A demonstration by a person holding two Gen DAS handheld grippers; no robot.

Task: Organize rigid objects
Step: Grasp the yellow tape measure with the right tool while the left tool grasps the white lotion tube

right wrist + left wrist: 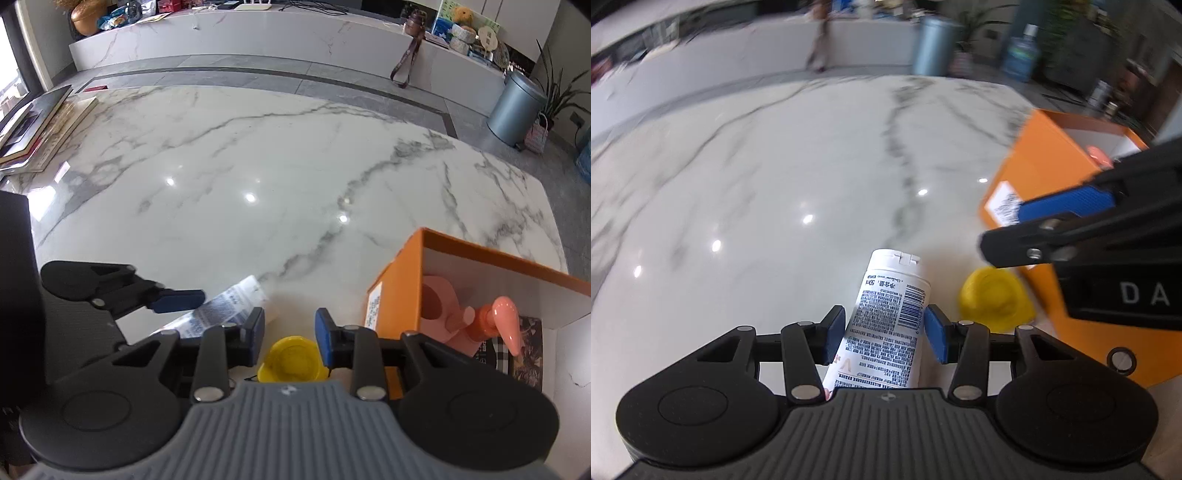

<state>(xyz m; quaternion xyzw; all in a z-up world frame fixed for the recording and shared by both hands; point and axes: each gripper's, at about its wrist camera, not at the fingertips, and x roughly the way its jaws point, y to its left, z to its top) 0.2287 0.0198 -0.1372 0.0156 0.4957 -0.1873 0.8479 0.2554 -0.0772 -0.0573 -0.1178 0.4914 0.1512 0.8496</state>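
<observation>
While both hands work low over the marble table (258, 155), the left tool (884, 328) straddles the white tube (886, 314), which lies flat on the table near its front edge; the blue pads sit close on either side, but contact isn't clear, so call it apart and not yet clamped. Over to the right tool (290, 332): its jaws stand apart around the little yellow cup (291, 363), which rests on the table just beside the orange box (391, 291), and no pad seems to press on it. Now the scoreboard: inside that box, near the table's right end, a pink pump bottle (491, 325) and another pink item are already stowed. Tube and cup remain outside, so by my reckoning the job is roughly half done, with two grabs and two drops left.
</observation>
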